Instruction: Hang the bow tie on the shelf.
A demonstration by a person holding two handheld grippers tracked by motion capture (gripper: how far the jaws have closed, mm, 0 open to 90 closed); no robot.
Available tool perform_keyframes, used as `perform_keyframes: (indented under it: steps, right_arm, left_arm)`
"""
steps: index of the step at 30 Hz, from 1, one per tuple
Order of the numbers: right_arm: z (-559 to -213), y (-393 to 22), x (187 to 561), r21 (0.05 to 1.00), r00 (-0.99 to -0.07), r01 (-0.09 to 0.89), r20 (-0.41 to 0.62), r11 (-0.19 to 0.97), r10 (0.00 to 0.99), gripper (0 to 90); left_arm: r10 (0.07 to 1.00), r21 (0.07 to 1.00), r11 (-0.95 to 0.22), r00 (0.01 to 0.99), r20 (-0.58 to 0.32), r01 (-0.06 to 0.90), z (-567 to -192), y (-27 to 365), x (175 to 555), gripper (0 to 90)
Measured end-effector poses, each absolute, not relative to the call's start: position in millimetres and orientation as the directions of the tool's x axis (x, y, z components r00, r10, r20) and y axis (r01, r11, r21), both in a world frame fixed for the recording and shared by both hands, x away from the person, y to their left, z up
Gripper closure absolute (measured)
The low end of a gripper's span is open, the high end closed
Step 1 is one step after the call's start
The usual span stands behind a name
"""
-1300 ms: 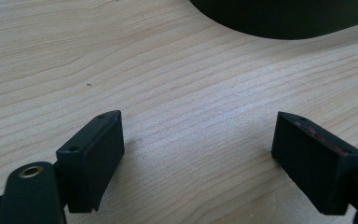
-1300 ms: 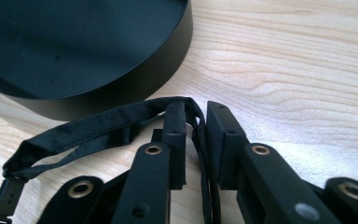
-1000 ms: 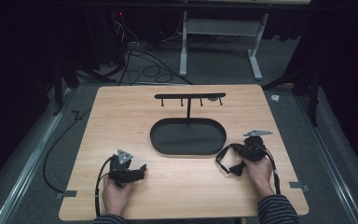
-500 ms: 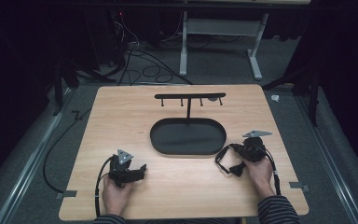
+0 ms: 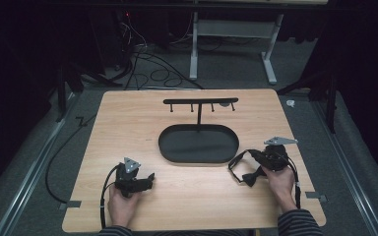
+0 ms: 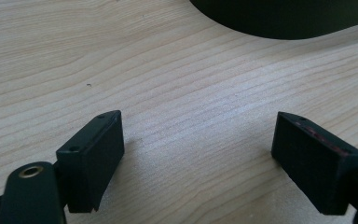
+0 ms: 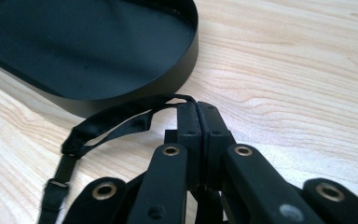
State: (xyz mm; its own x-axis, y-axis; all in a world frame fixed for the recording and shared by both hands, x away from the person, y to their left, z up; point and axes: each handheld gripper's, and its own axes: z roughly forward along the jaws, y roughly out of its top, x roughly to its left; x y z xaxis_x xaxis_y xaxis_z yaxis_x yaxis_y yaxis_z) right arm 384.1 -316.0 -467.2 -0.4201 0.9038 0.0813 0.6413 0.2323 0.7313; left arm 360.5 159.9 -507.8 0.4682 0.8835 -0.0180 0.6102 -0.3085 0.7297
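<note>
Tongs at rest low on the wooden table [image 5: 128, 123], black strap in the right pair.

Left gripper [image 6: 198, 154] stands with jaws wide apart over bare wood. Right of it and ahead lies the oval black tray [image 5: 198, 143]. Right gripper [image 7: 198, 109] is closed on a black strap [image 7: 116, 122], which loops leftward from its tips, just beside the tray's wall.

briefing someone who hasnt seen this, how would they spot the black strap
Find the oval black tray in the middle of the wooden table. Just off its near right end, the right gripper is shut on a thin black strap that loops toward the tray. It is the one limp, floppy thing there.
</note>
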Motion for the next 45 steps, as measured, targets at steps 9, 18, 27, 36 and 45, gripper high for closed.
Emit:
perform_keyframes:
  steps: [9, 18, 27, 36, 45]
  right_arm:
    - [-456, -318, 377, 0.754, -0.43, 0.615, 0.074, 0.232, 0.9, 90.0]
    - [-442, -318, 370, 0.777, -0.443, 0.585, 0.063, 0.235, 0.894, 90.0]
    - [-430, -317, 365, 0.792, -0.46, 0.564, 0.067, 0.233, 0.885, 90.0]
    - [-416, -314, 361, 0.809, -0.477, 0.535, 0.052, 0.243, 0.877, 90.0]
    - [-404, -311, 358, 0.82, -0.497, 0.51, 0.034, 0.26, 0.867, 90.0]
  left_arm:
    - [0.883, 0.73, -0.309, 0.468, -0.018, 0.61, -508, 160, 361, 17.4]
    - [0.883, 0.73, -0.309, 0.468, -0.018, 0.61, -508, 160, 361, 17.3]
    - [0.883, 0.73, -0.309, 0.468, -0.018, 0.61, -508, 160, 361, 17.4]
    - [0.883, 0.729, -0.309, 0.468, -0.018, 0.61, -508, 160, 361, 17.3]
    - [0.884, 0.73, -0.308, 0.468, -0.018, 0.61, -508, 160, 361, 17.4]
